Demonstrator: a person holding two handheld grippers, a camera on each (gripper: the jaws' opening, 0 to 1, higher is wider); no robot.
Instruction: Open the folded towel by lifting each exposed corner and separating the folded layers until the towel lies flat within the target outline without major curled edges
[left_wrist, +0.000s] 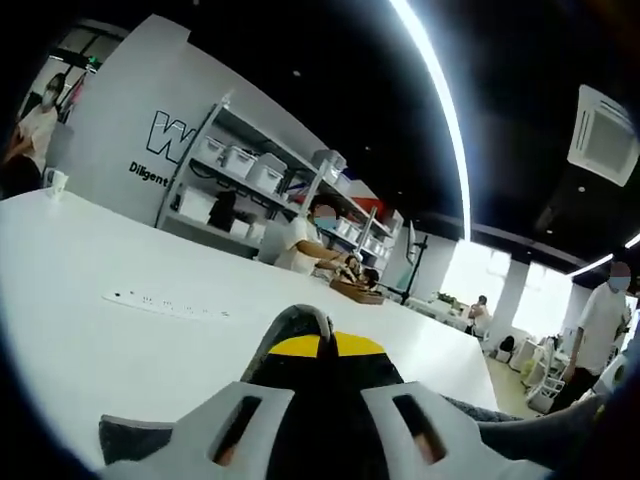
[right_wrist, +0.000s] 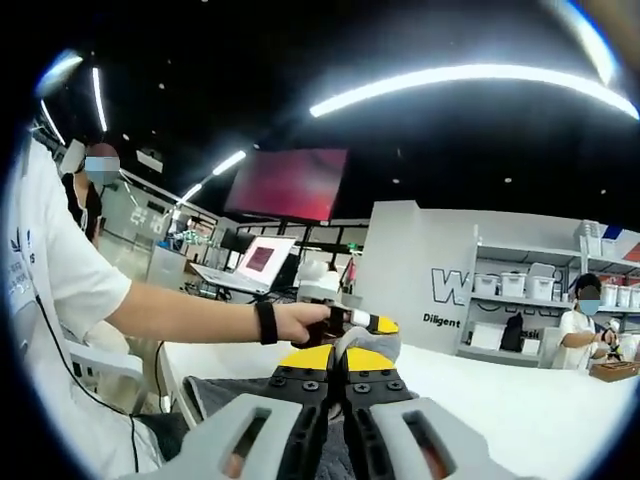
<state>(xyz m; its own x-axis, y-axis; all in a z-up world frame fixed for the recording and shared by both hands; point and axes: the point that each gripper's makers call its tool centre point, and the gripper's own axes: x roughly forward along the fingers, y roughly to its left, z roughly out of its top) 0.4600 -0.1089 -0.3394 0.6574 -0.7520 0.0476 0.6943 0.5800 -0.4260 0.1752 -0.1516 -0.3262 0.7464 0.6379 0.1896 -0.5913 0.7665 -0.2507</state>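
Towel (left_wrist: 295, 330): I see dark grey cloth, pinched and raised into a peak between the closed jaws in the left gripper view.
Towel, lower part: from there it spreads down to both sides onto the white bench (left_wrist: 120, 340).
Towel in right gripper view: I see grey folds bunched at the closed jaw tips, with more lying dark along the bench edge below.
Flatness: not flat; gathered and lifted.

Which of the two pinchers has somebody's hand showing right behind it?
The right gripper: a hand wearing a black wristband reaches in just beyond its yellow tips. Beyond the left gripper lies just white table.
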